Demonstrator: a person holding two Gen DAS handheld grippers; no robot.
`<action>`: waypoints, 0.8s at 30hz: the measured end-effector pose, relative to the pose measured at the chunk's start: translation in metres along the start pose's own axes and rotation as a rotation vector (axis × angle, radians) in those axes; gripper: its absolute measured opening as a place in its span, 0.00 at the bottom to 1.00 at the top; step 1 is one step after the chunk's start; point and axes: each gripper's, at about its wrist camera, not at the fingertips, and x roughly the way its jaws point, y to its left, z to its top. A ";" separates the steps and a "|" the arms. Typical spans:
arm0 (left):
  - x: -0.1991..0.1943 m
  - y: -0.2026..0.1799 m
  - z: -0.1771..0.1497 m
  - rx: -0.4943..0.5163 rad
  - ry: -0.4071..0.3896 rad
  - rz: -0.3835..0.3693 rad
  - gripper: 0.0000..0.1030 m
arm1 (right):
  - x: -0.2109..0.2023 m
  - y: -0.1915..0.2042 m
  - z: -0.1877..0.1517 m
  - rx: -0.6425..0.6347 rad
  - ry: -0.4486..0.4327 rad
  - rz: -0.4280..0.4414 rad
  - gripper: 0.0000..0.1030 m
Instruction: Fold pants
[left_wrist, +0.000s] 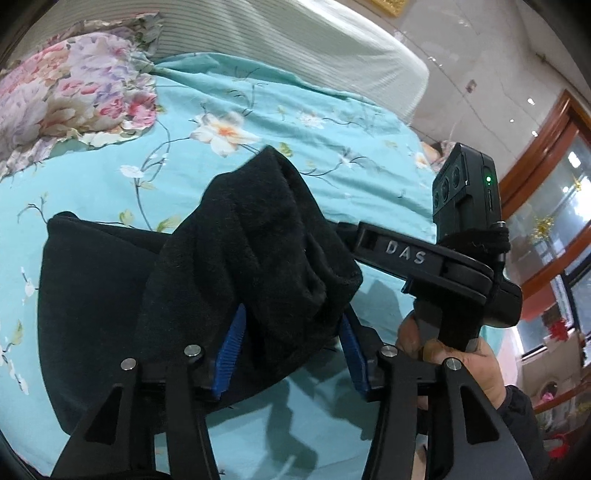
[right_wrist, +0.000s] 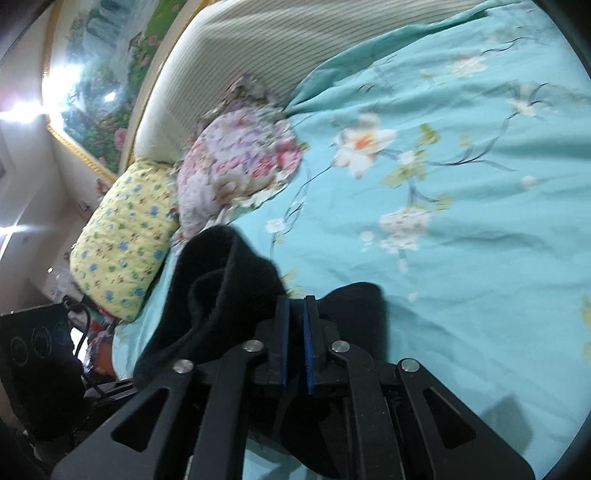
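Black fleece pants (left_wrist: 236, 266) hang bunched above a turquoise floral bedsheet (left_wrist: 258, 122). My left gripper (left_wrist: 291, 343) has its blue pads (left_wrist: 231, 354) wide apart with a thick fold of the pants between them; the fabric hides the tips. In the right wrist view my right gripper (right_wrist: 295, 325) has its blue pads (right_wrist: 282, 339) nearly together, pinching an edge of the pants (right_wrist: 221, 288). The right gripper's body (left_wrist: 436, 258), held by a hand, shows in the left wrist view beside the pants.
A floral pillow (left_wrist: 70, 92) and a striped headboard (left_wrist: 295, 40) lie at the bed's far end. A yellow patterned pillow (right_wrist: 122, 236) sits by the bed edge, with a dark device (right_wrist: 33, 365) beside the bed. Wooden-framed windows (left_wrist: 546, 184) stand at right.
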 end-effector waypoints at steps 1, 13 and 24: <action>-0.001 0.000 0.000 -0.002 0.001 -0.011 0.54 | -0.004 0.000 0.000 0.004 -0.013 -0.017 0.28; -0.037 0.006 -0.002 -0.016 -0.043 -0.085 0.65 | -0.049 -0.012 -0.007 0.092 -0.147 -0.076 0.74; -0.060 0.053 -0.008 -0.133 -0.082 -0.017 0.65 | -0.058 0.000 -0.021 0.083 -0.145 -0.110 0.83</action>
